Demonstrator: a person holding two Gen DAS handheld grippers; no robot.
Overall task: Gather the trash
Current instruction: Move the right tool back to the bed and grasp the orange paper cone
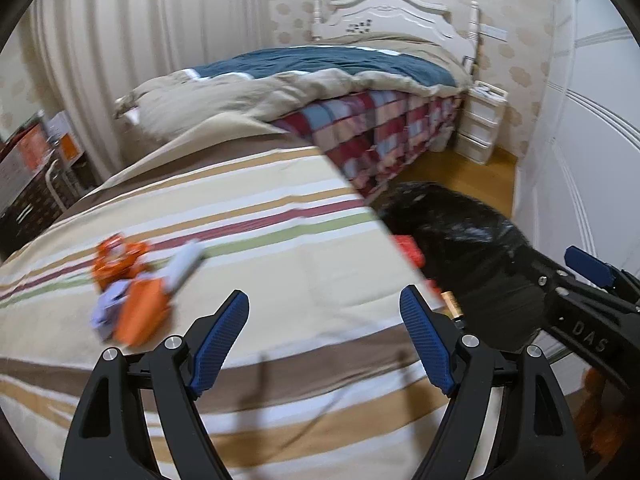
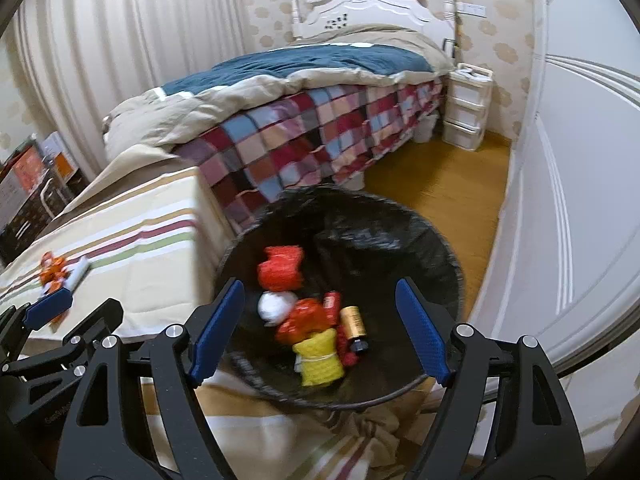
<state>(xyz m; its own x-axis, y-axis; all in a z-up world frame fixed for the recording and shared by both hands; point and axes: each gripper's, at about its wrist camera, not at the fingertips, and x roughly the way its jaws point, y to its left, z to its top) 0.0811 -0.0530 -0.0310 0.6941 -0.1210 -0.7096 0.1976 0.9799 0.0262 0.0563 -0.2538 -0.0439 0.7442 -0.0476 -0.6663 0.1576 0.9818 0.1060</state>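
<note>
Trash lies ahead and to the left of our left claw (image 1: 325,336), whose blue fingers stand wide apart with nothing between them: a blurred heap of orange wrappers (image 1: 130,284) with a pale lilac piece and a white strip, resting on the striped surface (image 1: 280,264). It sits just beyond the left fingertip, not touching it as far as we can tell through the motion blur.

To the right of that claw, off the edge of the striped cloth, we see the black-lined bin (image 1: 472,248), with our right claw at the far right edge.

Our right claw (image 2: 320,330) is also spread wide and grips nothing; it hovers directly over the bin (image 2: 440,248). Between and below its fingers lie a red wrapper (image 2: 280,268), a white ball (image 2: 274,306), a yellow net bundle (image 2: 320,356) and a gold battery (image 2: 354,324). Far to its left the same orange wrappers (image 2: 54,272) sit on the striped cloth, beside the left claw's blue fingertip (image 2: 50,306).
</note>
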